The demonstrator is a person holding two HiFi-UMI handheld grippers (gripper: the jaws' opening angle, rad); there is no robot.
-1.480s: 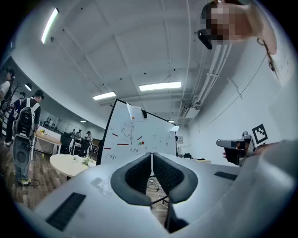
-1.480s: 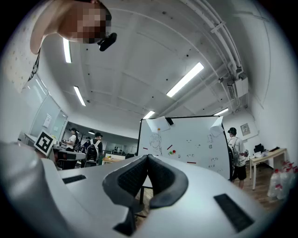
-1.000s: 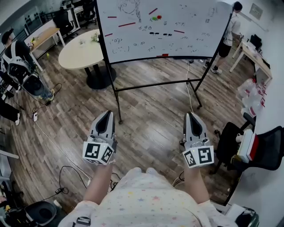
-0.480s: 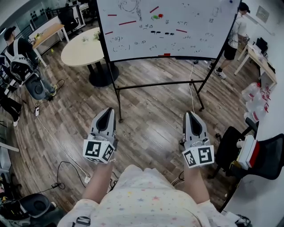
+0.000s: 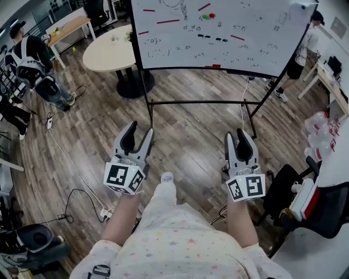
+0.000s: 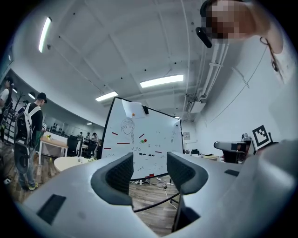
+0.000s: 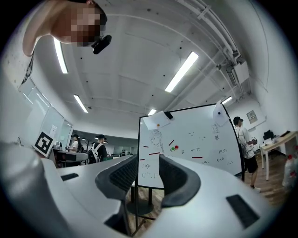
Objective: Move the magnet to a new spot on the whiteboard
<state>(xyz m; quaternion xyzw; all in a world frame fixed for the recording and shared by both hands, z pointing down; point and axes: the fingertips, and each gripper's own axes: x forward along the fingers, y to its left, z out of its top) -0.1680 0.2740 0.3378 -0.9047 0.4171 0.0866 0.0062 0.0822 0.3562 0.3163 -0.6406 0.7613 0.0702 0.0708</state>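
The whiteboard [image 5: 256, 38] stands on its wheeled frame well ahead of me, also in the left gripper view [image 6: 158, 139] and the right gripper view [image 7: 195, 139]. On it sit a green and a red round magnet [image 5: 208, 16] side by side, and red bar magnets [image 5: 168, 22]. The round magnets [image 6: 143, 140] show small between both pairs of jaws [image 7: 174, 148]. My left gripper [image 5: 140, 131] is open and has just been opening, with nothing between its jaws. My right gripper [image 5: 238, 135] is open and empty too. Both are far short of the board.
A round table [image 5: 112, 52] stands left of the board. A person with a backpack [image 5: 32, 60] is at far left, another person [image 5: 308, 46] at the board's right end. A black chair [image 5: 305, 199] is at lower right. Cables [image 5: 76, 174] lie on the wood floor.
Both grippers' jaws have gone from shut to open. The board has come nearer in the head view. A foot now shows between the grippers.
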